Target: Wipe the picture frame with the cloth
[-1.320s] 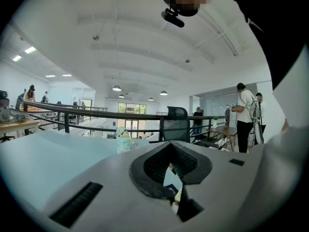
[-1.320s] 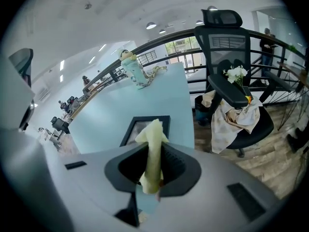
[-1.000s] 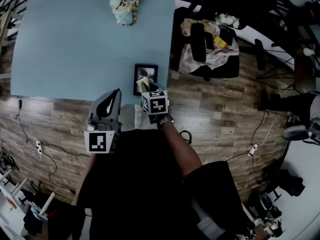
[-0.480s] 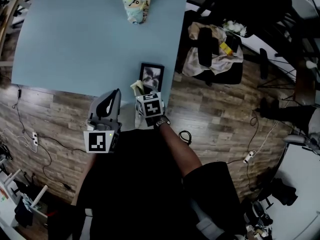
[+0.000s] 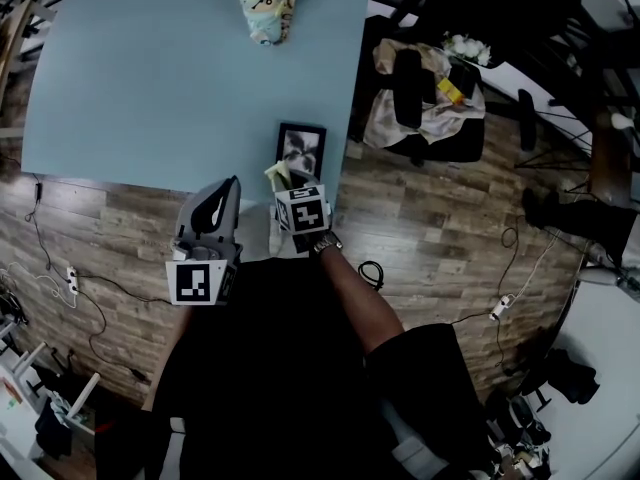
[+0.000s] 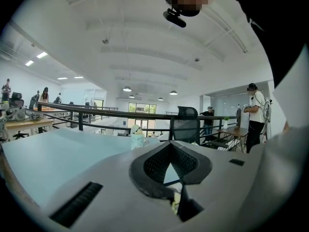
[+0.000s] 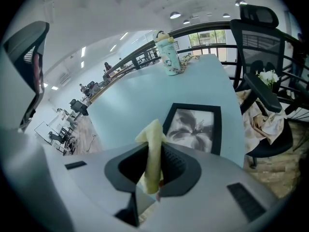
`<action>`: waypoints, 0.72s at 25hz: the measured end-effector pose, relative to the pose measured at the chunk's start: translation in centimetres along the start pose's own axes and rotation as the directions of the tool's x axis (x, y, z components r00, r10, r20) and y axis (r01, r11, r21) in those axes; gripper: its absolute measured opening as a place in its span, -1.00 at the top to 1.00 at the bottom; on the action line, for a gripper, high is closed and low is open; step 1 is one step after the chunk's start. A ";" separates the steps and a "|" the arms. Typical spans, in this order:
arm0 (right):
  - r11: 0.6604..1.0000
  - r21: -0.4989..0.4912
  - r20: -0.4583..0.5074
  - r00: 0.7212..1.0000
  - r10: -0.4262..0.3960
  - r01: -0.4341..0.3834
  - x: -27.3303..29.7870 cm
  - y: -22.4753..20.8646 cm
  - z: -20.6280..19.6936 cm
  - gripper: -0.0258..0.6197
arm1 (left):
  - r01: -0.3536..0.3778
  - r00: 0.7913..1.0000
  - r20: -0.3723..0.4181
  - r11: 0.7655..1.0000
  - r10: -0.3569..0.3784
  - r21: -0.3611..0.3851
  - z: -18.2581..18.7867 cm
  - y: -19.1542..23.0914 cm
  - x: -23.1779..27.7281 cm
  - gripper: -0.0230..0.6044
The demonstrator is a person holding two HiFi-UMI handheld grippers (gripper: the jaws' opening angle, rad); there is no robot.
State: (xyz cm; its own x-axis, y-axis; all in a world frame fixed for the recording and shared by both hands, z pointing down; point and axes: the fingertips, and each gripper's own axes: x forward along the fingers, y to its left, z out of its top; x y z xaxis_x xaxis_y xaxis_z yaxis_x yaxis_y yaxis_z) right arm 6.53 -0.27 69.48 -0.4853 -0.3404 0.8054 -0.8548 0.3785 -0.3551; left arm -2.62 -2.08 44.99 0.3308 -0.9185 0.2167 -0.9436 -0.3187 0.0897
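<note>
A black picture frame (image 5: 301, 152) (image 7: 194, 126) with a grey flower print lies flat near the front right corner of the light blue table (image 5: 150, 78). My right gripper (image 5: 290, 183) (image 7: 153, 170) hangs just in front of the frame, shut on a pale yellow cloth (image 7: 153, 151) (image 5: 277, 175) that sticks up between its jaws. My left gripper (image 5: 215, 208) (image 6: 171, 178) is off the table's front edge, raised and tilted up, its jaws closed with nothing between them.
A pale plush toy (image 5: 266, 6) (image 7: 168, 53) stands at the table's far edge. Right of the table is a black office chair (image 5: 420, 103) draped with cloth and a small flower bunch. Cables and a power strip (image 5: 503, 301) lie on the wood floor.
My right gripper with the cloth has drawn back slightly toward me, from over the frame's near edge to just in front of it. The left gripper has stayed put.
</note>
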 end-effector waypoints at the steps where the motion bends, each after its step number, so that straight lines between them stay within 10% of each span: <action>1: 1.000 0.006 0.000 1.000 -0.005 0.005 -0.1 -0.2 -0.1 0.74 | 0.005 1.000 0.001 1.000 -0.005 0.002 0.0 -0.1 0.1 0.94; 18: 0.990 0.113 0.043 0.995 -0.092 0.086 -3.2 -5.0 -1.1 0.74 | 0.106 0.994 -0.016 0.994 -0.105 0.014 0.0 -3.7 2.0 0.94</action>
State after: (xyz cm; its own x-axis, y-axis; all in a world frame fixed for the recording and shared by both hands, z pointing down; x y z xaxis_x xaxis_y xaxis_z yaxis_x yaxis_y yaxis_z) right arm 12.53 -0.08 69.18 -0.4123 -0.4106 0.8133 -0.9088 0.2477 -0.3356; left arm 1.55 -2.68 45.10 0.4285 -0.8759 0.2215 -0.9035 -0.4171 0.0984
